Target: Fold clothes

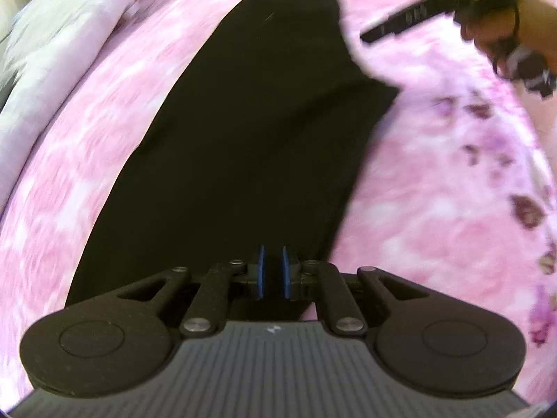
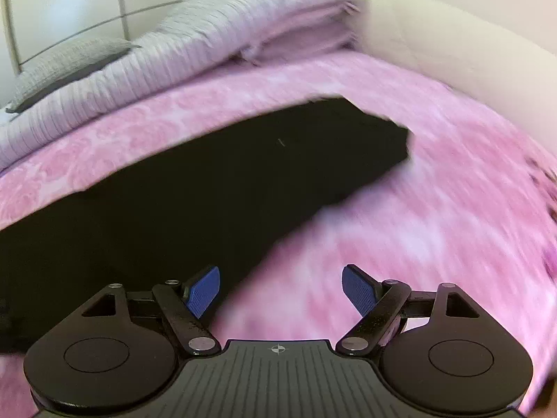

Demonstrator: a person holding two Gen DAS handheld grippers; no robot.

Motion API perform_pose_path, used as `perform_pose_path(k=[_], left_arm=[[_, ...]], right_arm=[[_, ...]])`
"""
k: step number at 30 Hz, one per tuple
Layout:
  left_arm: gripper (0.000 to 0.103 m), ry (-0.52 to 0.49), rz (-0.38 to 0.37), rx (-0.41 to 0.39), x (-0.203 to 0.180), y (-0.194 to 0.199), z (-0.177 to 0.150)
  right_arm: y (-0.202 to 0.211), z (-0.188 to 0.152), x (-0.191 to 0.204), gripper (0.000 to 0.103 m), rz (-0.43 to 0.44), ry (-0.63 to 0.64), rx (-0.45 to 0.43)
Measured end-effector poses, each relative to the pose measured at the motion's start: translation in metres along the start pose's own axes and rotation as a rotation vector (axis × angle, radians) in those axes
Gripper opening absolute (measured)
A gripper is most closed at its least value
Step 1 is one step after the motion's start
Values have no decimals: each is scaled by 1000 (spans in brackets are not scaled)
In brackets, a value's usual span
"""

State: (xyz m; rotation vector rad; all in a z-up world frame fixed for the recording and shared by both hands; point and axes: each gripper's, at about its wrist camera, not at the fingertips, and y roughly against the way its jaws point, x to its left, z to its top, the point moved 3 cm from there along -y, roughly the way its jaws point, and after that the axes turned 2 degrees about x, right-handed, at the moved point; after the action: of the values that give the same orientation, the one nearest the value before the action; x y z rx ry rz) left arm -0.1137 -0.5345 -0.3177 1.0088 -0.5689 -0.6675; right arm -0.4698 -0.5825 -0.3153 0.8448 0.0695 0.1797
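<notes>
Left wrist: left tool (image 1: 273, 271) over black garment (image 1: 243, 132), no legible writing

A black garment (image 1: 243, 132) lies flat and long on the pink bedspread (image 1: 417, 191), partly folded, edges blurred.

Legible text: none. Only marks: small crosshair sign on ribbed housing of my right gripper (image 2: 280, 287), at 6 o'clock in right wrist view; blurred white mark, same spot, on my left gripper (image 1: 272, 271), unreadable.
</notes>
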Motion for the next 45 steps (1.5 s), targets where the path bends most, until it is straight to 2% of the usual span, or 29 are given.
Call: perform_pose_path(k=[3, 6, 14, 18, 23, 26, 29, 32, 36, 40, 42, 44, 45], left_arm=[[9, 89, 24, 78, 16, -12, -17], [10, 144, 65, 134, 28, -4, -43], [17, 384, 230, 260, 55, 86, -153], [22, 468, 313, 310, 62, 136, -214], [28, 455, 378, 351, 77, 185, -284], [30, 453, 388, 326, 103, 202, -315], [30, 467, 366, 243, 144, 207, -343], [28, 465, 328, 149, 205, 194, -353], [26, 511, 234, 49, 267, 168, -354], [16, 517, 223, 79, 306, 131, -369], [20, 521, 217, 92, 325, 113, -376], [25, 558, 194, 62, 337, 117, -380], [25, 565, 210, 52, 342, 122, -381]], right_arm=[[-27, 17, 13, 81, 24, 125, -6], [-24, 16, 16, 81, -8, 179, 24], [-14, 12, 27, 81, -88, 323, 101], [15, 5, 78, 81, 11, 428, 56], [44, -11, 166, 81, 233, 499, 44], [63, -31, 231, 81, 349, 576, 40], [84, -53, 291, 81, 424, 634, 29], [107, -84, 344, 81, 425, 675, 19], [117, -123, 398, 81, 393, 621, 80], [121, -150, 440, 81, 377, 637, 103], [124, -158, 456, 81, 374, 641, 107], [124, -163, 469, 81, 369, 647, 113], [126, -165, 476, 81, 367, 656, 110]])
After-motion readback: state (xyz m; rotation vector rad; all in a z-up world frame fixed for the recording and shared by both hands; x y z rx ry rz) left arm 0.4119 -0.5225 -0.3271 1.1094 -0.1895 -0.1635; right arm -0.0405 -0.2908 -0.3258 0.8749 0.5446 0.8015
